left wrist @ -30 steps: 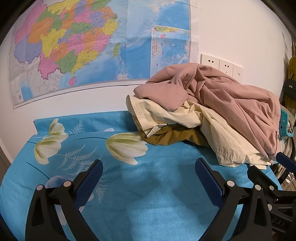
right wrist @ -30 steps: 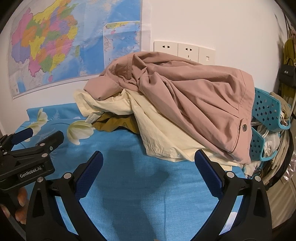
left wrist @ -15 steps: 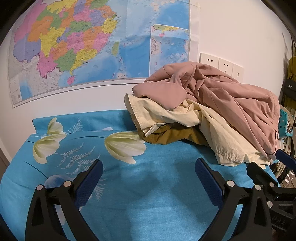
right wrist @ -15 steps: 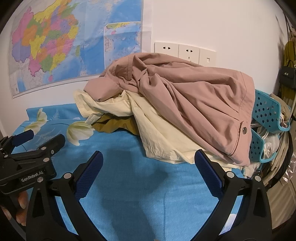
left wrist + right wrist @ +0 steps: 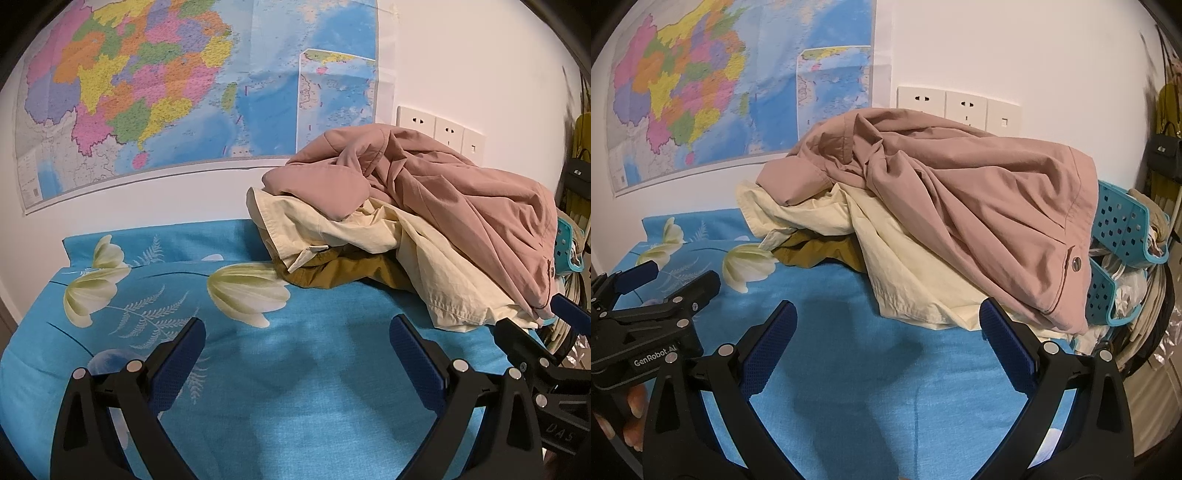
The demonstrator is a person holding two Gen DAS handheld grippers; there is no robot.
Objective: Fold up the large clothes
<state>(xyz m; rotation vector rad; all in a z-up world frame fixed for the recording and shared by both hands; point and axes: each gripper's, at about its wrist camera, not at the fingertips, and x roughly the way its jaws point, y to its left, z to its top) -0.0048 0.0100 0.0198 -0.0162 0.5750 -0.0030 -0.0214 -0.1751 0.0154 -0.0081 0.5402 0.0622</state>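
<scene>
A heap of clothes lies at the far right of the bed. A dusty pink garment [image 5: 461, 206] [image 5: 979, 192] lies on top, over a cream one [image 5: 369, 232] [image 5: 897, 251] and a mustard-brown one [image 5: 340, 271] [image 5: 816, 251]. My left gripper [image 5: 295, 341] is open and empty, above the blue sheet, short of the heap. My right gripper [image 5: 886, 323] is open and empty, close in front of the cream garment's hem. The left gripper [image 5: 646, 295] shows at the left of the right wrist view; the right gripper [image 5: 554, 343] shows at the right of the left wrist view.
The bed has a blue sheet with white flowers [image 5: 243, 295] [image 5: 849, 369]. A map [image 5: 184, 92] and wall sockets [image 5: 960, 107] are on the wall behind. A teal perforated basket [image 5: 1126, 229] and a pile of other things stand at the bed's right edge.
Both grippers have shifted slightly; the heap sits a little lower and nearer in the views. Both stay open and empty.
</scene>
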